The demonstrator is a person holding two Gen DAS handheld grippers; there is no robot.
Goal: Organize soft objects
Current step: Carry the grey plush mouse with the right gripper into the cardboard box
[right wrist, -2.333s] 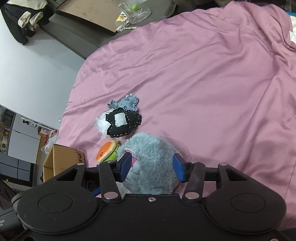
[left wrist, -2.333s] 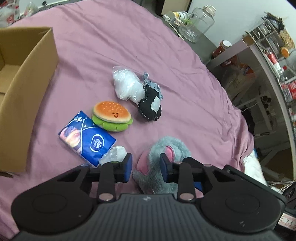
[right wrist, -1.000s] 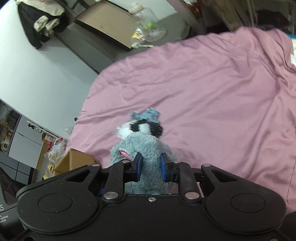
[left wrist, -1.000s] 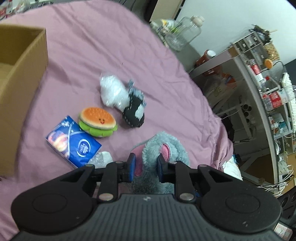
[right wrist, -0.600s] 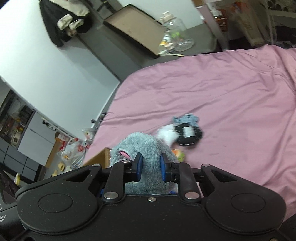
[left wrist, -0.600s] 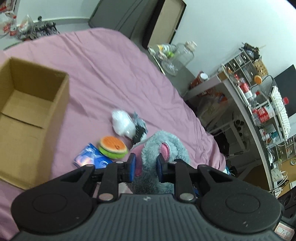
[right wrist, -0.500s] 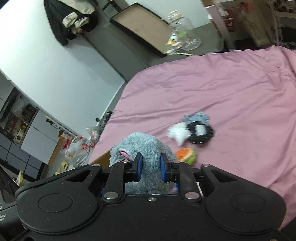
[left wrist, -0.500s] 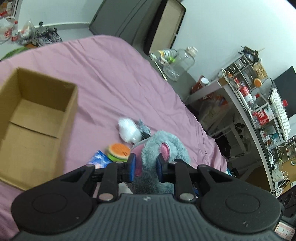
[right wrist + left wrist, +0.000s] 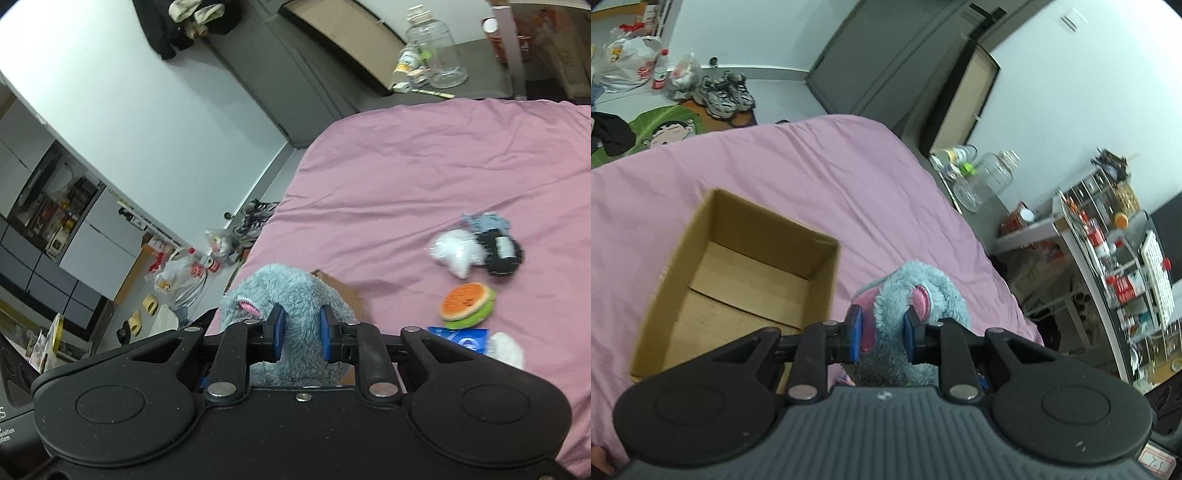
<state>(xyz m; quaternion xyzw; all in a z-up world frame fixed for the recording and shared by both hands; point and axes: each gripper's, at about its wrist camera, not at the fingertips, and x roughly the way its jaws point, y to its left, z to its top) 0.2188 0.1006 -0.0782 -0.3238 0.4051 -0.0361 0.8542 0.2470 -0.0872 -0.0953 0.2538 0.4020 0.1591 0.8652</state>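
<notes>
Setting: a bed (image 9: 820, 173) covered in a pink sheet, seen from two wrist cameras.
Left gripper (image 9: 881, 334): pinching the grey-blue plush toy (image 9: 916, 295) by its fuzzy head, between the pink-lined ears.
Right gripper (image 9: 300, 334): also pinching the same plush toy (image 9: 288, 291), so both share the hold.
Plush toy position: held up in the air above the bed, just beside the near right corner of the cardboard box (image 9: 738, 273), not yet over its opening.
Box: open at the top; its floor shows nothing inside, though the nearest part is hidden behind the left gripper.
Left on the bed: a burger plush (image 9: 468, 305), a blue tissue pack (image 9: 463, 338), a white fluffy bundle (image 9: 456, 253) and a black-and-white patch toy (image 9: 500, 251) touching it, all well apart from the box.
Progress: early, in my judgement. The first item is being carried and nothing is packed yet.
Still to do: probably drop the plush toy into the box, then gather the four small items.
</notes>
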